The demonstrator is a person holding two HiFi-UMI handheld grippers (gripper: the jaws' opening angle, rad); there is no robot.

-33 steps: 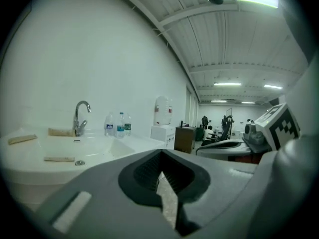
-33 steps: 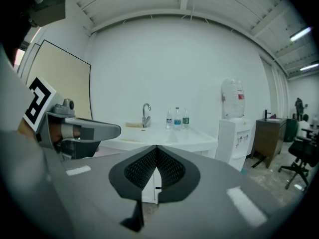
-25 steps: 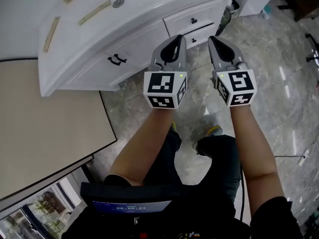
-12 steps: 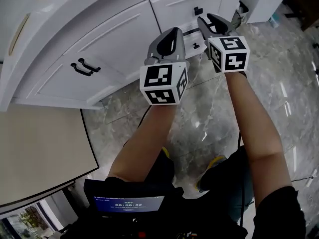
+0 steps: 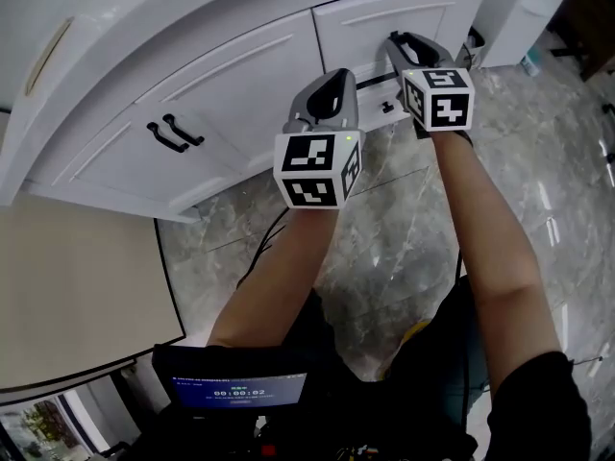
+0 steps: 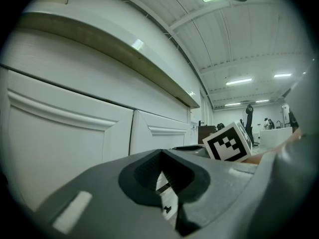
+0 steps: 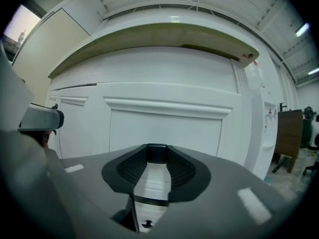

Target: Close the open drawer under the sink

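The open drawer (image 5: pixel 377 96) sits in the right-hand bank of the white vanity cabinet (image 5: pixel 240 70), below a taller drawer front (image 5: pixel 389 22). A dark gap runs along its top edge and its small black knob (image 5: pixel 387 108) faces out, so it looks pulled out only a little.

The right hand-held gripper (image 5: pixel 394 41) is just beside the drawer and a little above it, nose toward the cabinet face. Its jaws are pressed together with nothing between them. In the right gripper view the drawer's front and knob show through the loop below the joined tips. I read this as lining up a blunt, closed nose for a push rather than a grasp, which makes sense since closing needs no hold on the knob.

The left hand-held gripper (image 5: pixel 336 77) hangs to the left of the drawer, apart from it and nearer the person, jaws likewise closed and empty. It seems to be kept out of the drawer's path. Farther left of the drawer are the paired black door handles (image 5: pixel 171 133).

Whether the right one touches the drawer cannot be told, and the drawer is not yet shut. The next move would be a straight push, square to the front so the drawer does not skew
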